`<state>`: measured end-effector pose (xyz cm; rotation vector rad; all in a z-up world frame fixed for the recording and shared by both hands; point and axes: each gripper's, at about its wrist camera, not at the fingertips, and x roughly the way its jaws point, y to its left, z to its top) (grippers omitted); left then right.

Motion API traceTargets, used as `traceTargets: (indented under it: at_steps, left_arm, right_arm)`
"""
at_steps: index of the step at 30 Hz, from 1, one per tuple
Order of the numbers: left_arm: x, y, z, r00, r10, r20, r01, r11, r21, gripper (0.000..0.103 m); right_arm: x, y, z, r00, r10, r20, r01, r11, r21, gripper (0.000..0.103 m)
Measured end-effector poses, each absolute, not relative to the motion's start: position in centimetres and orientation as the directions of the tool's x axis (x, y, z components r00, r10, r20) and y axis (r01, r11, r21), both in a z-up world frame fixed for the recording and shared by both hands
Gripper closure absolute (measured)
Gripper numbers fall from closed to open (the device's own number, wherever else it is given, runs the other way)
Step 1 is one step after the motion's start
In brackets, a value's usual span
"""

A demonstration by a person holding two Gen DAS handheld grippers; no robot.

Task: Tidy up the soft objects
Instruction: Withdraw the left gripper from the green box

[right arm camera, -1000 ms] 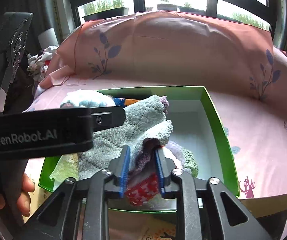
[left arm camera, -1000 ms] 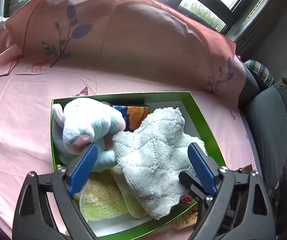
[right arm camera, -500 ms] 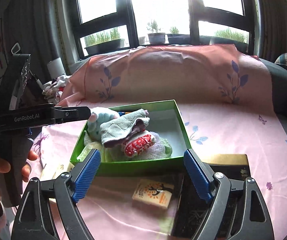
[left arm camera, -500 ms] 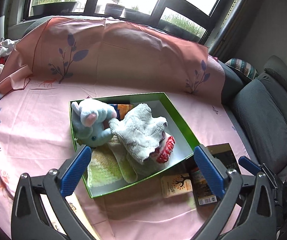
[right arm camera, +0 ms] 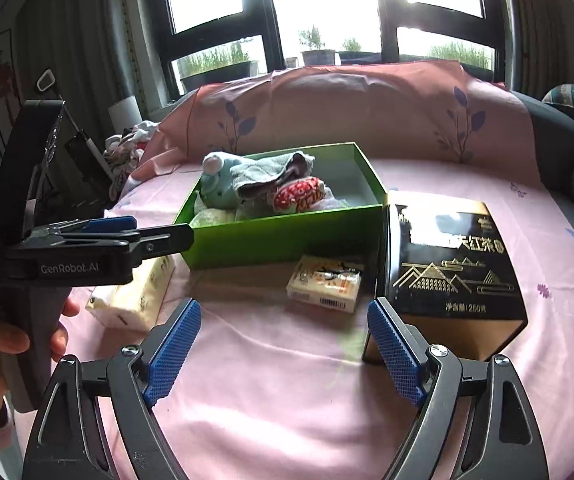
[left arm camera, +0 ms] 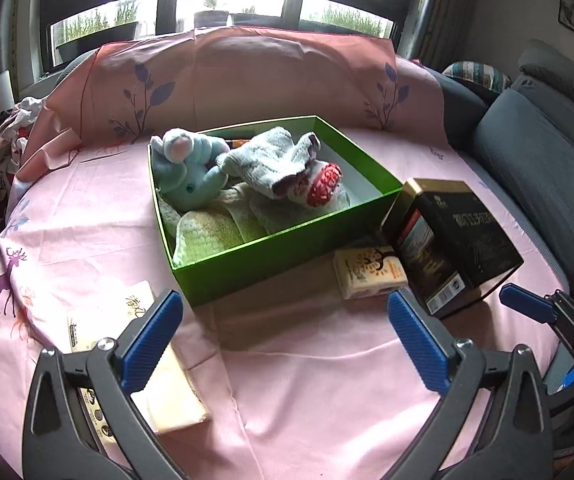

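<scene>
Both grippers hang back over the near side of the table, well apart from the green box. Left gripper has its fingers wide apart w/ nothing between them; right gripper same, fingers spread and empty.

Soft stuff sits inside the green box: blue plush toy at the far-left corner, grey cloth draped across the middle, red-and-white soft item tucked just under the cloth's right edge, yellow-green towel flat at the near end. Right part of the box floor is bare white.

Outside the box, on the pink sheet: black tea tin touching the box's right near corner, small cream packet just in front of the box, tissue pack near the left fingers.

Step in hand, imo: a placement looks finished, both tools are clear of the box, so it's btw picks or near the end. Most soft things seem boxed already.

Next move prob calls for either picking the tissue pack, closest to the left gripper, if it counts as soft, or tidying the pile: the cloth sits bunched and high over the rim, so pressing or spreading it toward the bare right side would settle it
</scene>
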<state>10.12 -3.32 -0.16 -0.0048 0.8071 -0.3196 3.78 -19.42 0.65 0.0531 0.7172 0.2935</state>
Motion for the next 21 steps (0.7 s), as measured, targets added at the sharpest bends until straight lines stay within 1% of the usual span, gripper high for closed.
traceTargets:
  at_steps: [4, 7, 21]
  left_arm:
    - [10.3, -4.6, -2.0, 0.612, -0.289, -0.737, 0.297, 0.947, -0.124, 0.001]
    - [10.4, -5.6, -2.7, 0.609, -0.281, -0.742, 0.303, 0.947, -0.11, 0.001]
    - [11.0, -8.5, -2.9, 0.618, -0.252, -0.745, 0.328, 0.943, -0.047, 0.001]
  right_arm:
    - [2.7, -19.4, -0.9, 0.693, 0.296, -0.658, -0.264, 0.953, 0.15, 0.017]
    - [2.3, -19.4, -1.5, 0.69, 0.286, -0.666, -0.266, 0.955, 0.134, 0.017]
    - [2.9, -20.6, -2.5, 0.688, 0.293, -0.664, -0.231, 0.956, 0.182, 0.017]
